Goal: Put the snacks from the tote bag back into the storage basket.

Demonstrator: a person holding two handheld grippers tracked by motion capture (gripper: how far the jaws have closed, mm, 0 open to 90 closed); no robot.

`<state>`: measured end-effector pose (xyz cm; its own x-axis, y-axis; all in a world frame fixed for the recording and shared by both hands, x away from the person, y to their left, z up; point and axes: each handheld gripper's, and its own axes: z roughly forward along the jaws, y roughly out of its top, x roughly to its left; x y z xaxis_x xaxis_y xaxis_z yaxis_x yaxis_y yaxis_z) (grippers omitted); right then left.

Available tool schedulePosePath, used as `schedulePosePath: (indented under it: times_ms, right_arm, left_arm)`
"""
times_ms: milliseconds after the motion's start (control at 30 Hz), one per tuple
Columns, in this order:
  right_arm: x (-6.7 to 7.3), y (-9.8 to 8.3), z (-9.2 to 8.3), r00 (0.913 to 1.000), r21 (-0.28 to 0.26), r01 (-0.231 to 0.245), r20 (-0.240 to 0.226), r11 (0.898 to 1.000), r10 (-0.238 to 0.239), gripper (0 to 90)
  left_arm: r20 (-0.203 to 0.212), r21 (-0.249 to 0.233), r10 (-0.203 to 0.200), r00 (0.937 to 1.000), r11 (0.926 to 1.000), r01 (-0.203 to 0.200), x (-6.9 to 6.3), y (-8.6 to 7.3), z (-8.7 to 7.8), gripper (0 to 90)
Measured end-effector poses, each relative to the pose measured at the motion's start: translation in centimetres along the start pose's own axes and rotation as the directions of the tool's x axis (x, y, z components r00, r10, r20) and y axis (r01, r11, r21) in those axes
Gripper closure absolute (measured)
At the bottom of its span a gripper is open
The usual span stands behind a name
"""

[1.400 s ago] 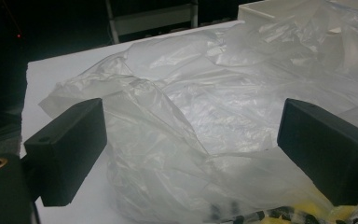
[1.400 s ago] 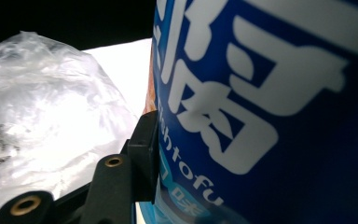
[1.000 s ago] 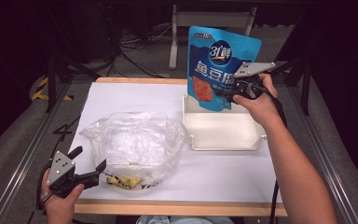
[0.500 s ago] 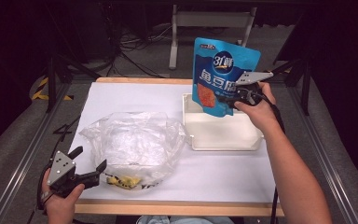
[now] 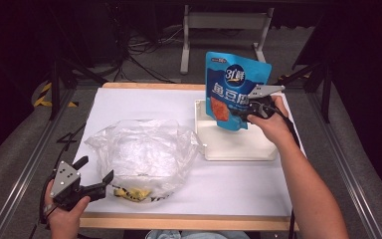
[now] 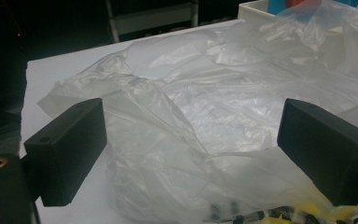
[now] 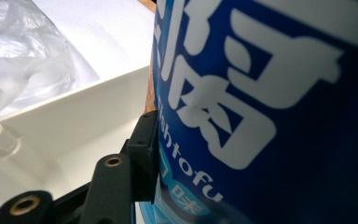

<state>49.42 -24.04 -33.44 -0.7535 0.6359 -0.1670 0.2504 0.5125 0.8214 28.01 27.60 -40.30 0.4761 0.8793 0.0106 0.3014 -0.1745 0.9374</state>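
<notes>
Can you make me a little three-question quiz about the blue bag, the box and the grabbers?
1. True or false: the right gripper is clamped on the blue snack pouch.
2. What lies under the pouch: A) the white tray B) the clear plastic bag C) the floor?
3. Are the left gripper's jaws open or shut?

Key
1. True; its jaws pinch the pouch's lower edge.
2. A; the pouch hangs upright over the tray.
3. Open, facing the plastic bag without gripping it.
</notes>
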Motion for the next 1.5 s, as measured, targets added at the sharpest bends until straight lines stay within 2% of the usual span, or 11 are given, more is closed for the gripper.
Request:
schedulePosePath:
  times_ms: [567,800,1067,1333,1433,1500]
  right_arm:
    - [0.4,-1.5,2.2,0.9998,0.016,-0.003,-0.02,1.0,0.004,55.7]
    - [0.2,-2.7,2.9,0.9997,0.036,-0.011,-0.021,0.999,0.012,55.2]
    - [-0.2,-3.5,2.9,0.999,0.009,-0.028,-0.036,1.0,0.028,52.2]
    - [-0.3,-3.8,2.8,0.9996,0.026,-0.017,-0.023,1.0,0.018,42.0]
    - [-0.2,-3.7,2.6,0.9996,0.015,-0.029,-0.001,0.999,0.029,27.7]
    - [-0.2,-3.6,2.4,0.9992,0.009,-0.04,0.003,0.999,0.04,22.2]
  left_arm:
    - [-0.002,-0.003,0.001,1.0,1.0,-0.001,0.1,0.0,-0.1,9.1]
    - [-0.002,-0.001,0.002,1.0,1.0,-0.002,0.0,0.0,0.0,9.1]
    - [-0.001,0.001,0.002,1.0,1.0,-0.002,-0.1,0.0,0.0,9.1]
    - [0.002,0.001,0.005,1.0,1.0,-0.005,-0.1,0.0,0.0,9.1]
    - [0.002,0.0,0.004,1.0,1.0,-0.004,-0.1,0.0,0.0,9.1]
    - [0.002,0.0,0.004,1.0,1.0,-0.004,-0.1,0.0,0.0,9.1]
